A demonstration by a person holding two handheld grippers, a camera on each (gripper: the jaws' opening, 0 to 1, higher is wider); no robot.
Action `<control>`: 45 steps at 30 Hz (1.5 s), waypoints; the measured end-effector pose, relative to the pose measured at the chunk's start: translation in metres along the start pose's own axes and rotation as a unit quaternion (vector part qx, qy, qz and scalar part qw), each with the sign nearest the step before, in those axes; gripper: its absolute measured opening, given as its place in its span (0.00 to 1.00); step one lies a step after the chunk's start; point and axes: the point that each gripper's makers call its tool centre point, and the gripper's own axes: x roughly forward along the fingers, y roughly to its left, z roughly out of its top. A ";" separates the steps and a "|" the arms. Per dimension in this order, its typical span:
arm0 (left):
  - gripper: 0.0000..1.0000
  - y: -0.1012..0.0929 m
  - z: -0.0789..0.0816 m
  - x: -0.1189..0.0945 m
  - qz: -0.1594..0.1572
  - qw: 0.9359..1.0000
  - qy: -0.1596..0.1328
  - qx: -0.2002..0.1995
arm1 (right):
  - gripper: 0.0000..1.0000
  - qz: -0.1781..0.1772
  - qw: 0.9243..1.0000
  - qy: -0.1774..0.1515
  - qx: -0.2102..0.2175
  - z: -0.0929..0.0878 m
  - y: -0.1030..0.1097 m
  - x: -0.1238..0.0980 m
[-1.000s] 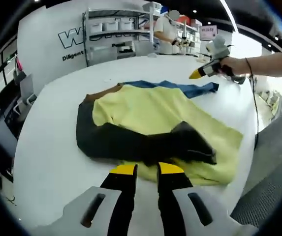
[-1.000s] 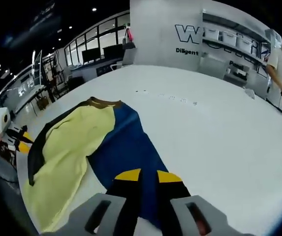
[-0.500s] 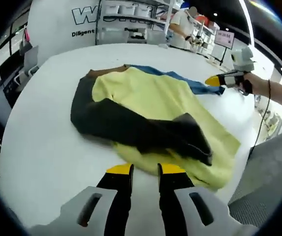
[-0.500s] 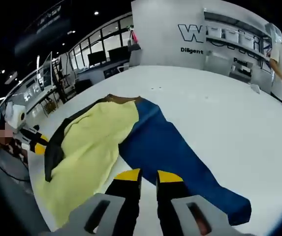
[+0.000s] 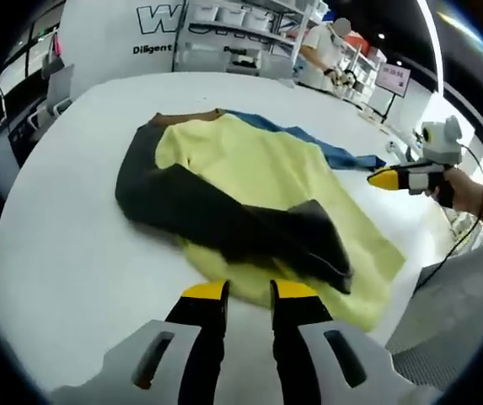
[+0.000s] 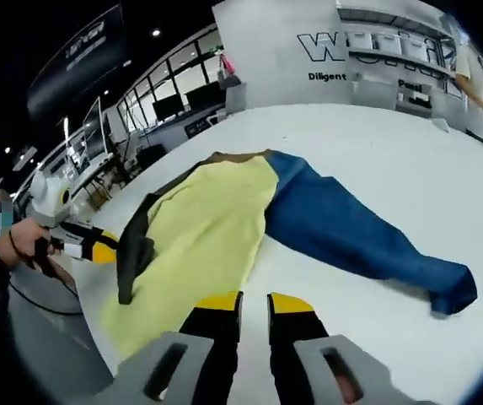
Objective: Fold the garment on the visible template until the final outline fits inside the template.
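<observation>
A garment lies flat on the white table [image 5: 64, 219]. Its yellow body [image 5: 258, 173] has a black sleeve [image 5: 216, 224] folded across it, and a blue sleeve [image 5: 334, 153] reaches out on the far side. My left gripper [image 5: 249, 291] hovers at the yellow hem, jaws nearly together with nothing between them. My right gripper [image 5: 386, 179] is held in a hand off the blue sleeve's end. In the right gripper view the blue sleeve [image 6: 351, 232] lies stretched out beside the yellow body [image 6: 207, 228]. My right gripper [image 6: 255, 302] stands shut just short of the cloth, and the left gripper [image 6: 99, 251] sits by the black cuff [image 6: 131, 261].
Shelving with bins [image 5: 241, 29] and a person [image 5: 321, 55] stand beyond the table's far edge. A grey surface [image 5: 452, 312] lies past the near right edge of the table. Desks with monitors [image 6: 169, 105] line the room's side. Bare table [image 6: 393, 143] surrounds the garment.
My right gripper has pulled back off the blue sleeve, which now lies stretched out in full on the table. The left gripper has held its place at the hem.
</observation>
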 end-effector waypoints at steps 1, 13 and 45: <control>0.17 -0.001 0.001 0.000 -0.001 1.000 -0.003 -0.005 | 0.06 0.004 1.000 0.005 -0.003 -0.004 0.004 0.000; 0.18 -0.007 -0.004 0.006 -0.002 0.999 0.001 -0.038 | 0.13 0.035 0.996 0.078 0.017 -0.037 0.044 -0.011; 0.03 0.013 0.007 0.010 0.042 0.998 -0.012 -0.040 | 0.00 -0.018 0.977 0.183 -0.105 -0.085 0.065 -0.019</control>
